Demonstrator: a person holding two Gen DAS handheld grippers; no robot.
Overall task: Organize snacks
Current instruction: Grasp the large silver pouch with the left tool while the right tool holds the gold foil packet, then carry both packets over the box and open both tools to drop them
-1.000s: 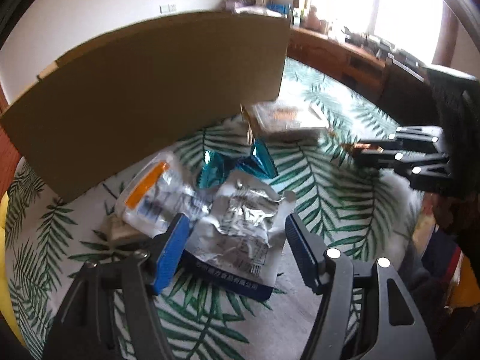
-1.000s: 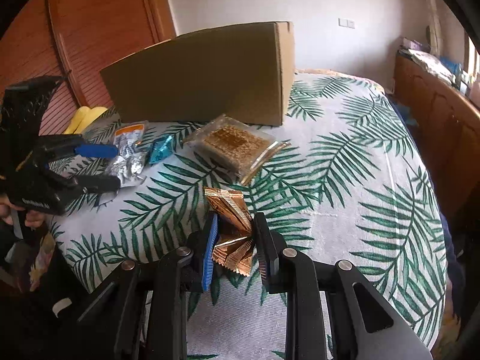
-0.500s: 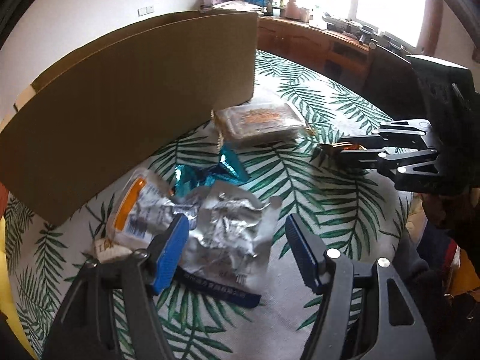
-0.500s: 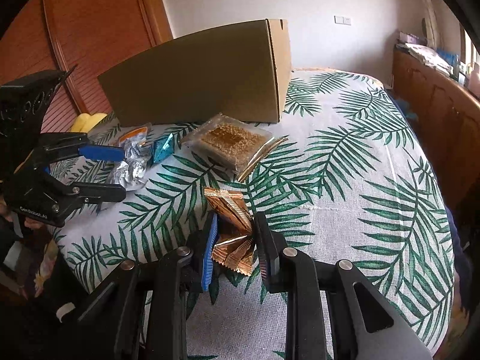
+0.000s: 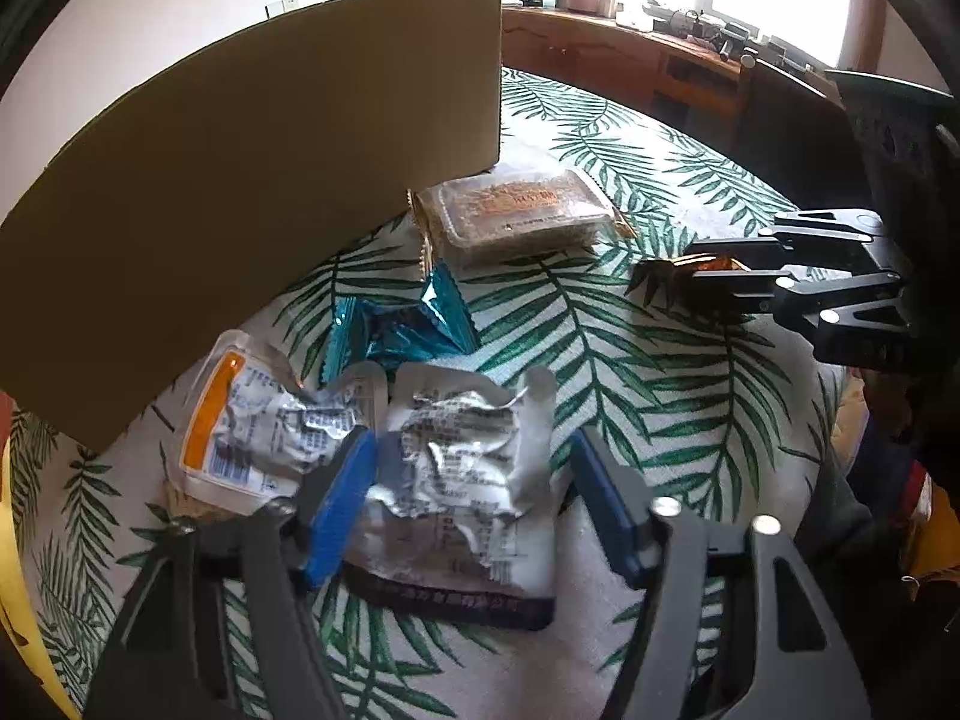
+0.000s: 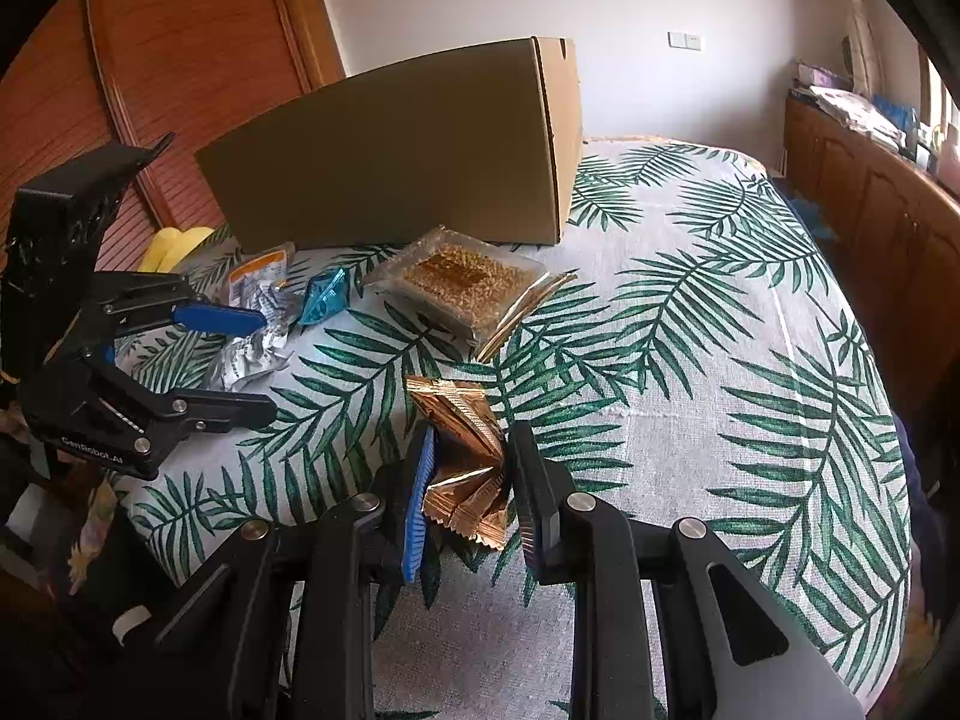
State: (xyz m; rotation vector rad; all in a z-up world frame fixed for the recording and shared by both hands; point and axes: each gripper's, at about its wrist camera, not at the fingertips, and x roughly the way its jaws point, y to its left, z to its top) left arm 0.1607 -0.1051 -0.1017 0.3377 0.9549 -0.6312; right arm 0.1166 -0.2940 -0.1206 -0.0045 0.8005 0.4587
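Note:
My left gripper (image 5: 471,450) is open, its blue-padded fingers straddling a crumpled silver snack pouch (image 5: 462,480) on the leaf-print tablecloth. Beside it lie a silver pouch with an orange stripe (image 5: 252,420) and a teal foil packet (image 5: 402,324). A clear tray of brown snack (image 5: 516,213) sits near the cardboard box (image 5: 252,180). My right gripper (image 6: 471,456) is shut on a gold foil packet (image 6: 462,450) at the table surface. The left gripper also shows in the right wrist view (image 6: 240,360).
The box (image 6: 408,150) stands at the table's far side. A wooden cabinet (image 6: 870,192) runs along the right, a wooden door (image 6: 150,90) at the left. Something yellow (image 6: 171,243) lies left of the box.
The left gripper has moved forward and lower over the silver pouch, and the view has turned a little left. The right gripper stays shut on the gold packet, hardly moved.

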